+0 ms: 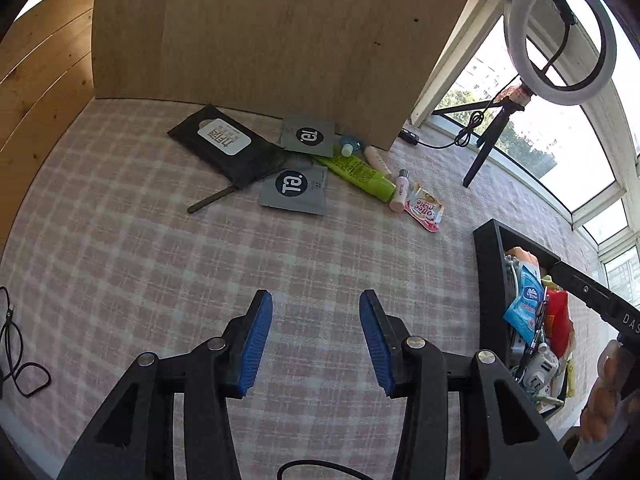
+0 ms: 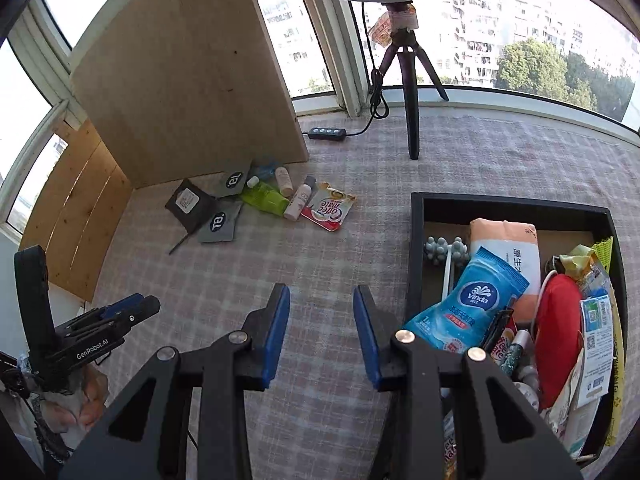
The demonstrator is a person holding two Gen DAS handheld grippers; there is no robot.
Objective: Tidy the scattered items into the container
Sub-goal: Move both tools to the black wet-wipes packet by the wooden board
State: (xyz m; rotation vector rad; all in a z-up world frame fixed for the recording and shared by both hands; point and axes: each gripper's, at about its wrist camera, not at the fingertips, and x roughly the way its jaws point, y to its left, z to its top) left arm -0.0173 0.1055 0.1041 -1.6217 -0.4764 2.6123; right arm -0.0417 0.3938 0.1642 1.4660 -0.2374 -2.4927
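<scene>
Scattered items lie on the plaid cloth by the wooden board: a black wipes pack (image 1: 226, 145) (image 2: 188, 203), two grey sachets (image 1: 296, 191) (image 1: 308, 135), a green tube (image 1: 358, 172) (image 2: 264, 197), two small bottles (image 1: 400, 196), a Coffee-mate sachet (image 1: 425, 208) (image 2: 329, 210) and a thin dark stick (image 1: 210, 200). The black container (image 1: 486, 272) (image 2: 416, 248) holds several items, with a blue Vinda pack (image 2: 468, 302) on top. My left gripper (image 1: 316, 342) is open and empty, well short of the items. My right gripper (image 2: 322, 332) is open and empty, just left of the container.
A wooden board (image 1: 280, 40) stands upright behind the items. A ring light on a tripod (image 1: 560, 36) (image 2: 412, 92) stands near the window, its cable and remote (image 2: 326, 133) on the cloth. A black cable (image 1: 20, 360) lies at the left edge.
</scene>
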